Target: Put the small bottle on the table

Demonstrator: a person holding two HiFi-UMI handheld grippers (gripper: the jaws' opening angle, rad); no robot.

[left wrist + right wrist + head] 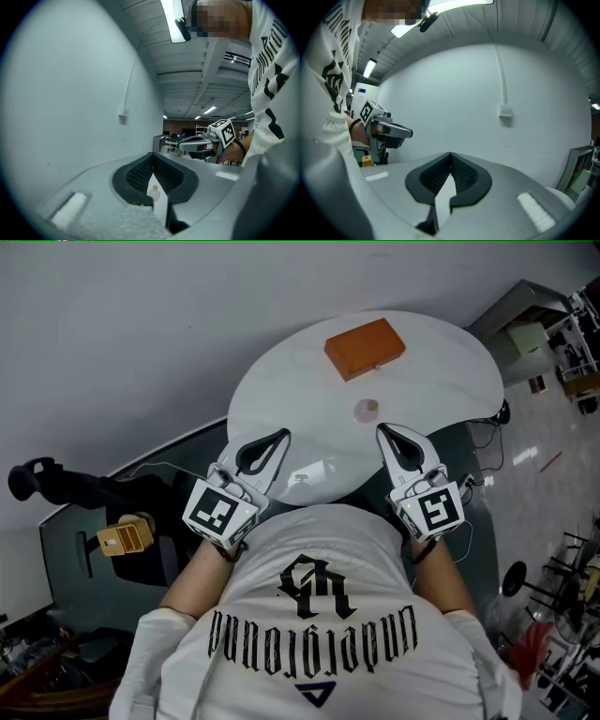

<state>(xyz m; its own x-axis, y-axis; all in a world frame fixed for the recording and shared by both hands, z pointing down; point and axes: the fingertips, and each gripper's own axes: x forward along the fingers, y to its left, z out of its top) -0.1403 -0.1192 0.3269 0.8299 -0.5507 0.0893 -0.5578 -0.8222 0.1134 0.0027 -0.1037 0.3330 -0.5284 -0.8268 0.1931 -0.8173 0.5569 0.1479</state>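
Observation:
The small bottle [366,410], pale pink with a light cap, stands upright on the round white table [281,371], ahead of and between my two grippers. My left gripper [284,433] hovers over the table's near left rim, its tips meeting with nothing held. In the left gripper view the bottle [154,191] shows through the slit below the closed tips of the left gripper [153,155]. My right gripper [382,428] is shut and empty, just near-right of the bottle and apart from it. The right gripper view shows the right gripper [450,154] closed against a bare wall.
An orange box [366,348] lies at the table's far side. A dark lower surface to the left carries a yellow object [125,537] and a black device [37,479]. Shelves and cables crowd the floor at the right [562,352]. A white wall stands behind the table.

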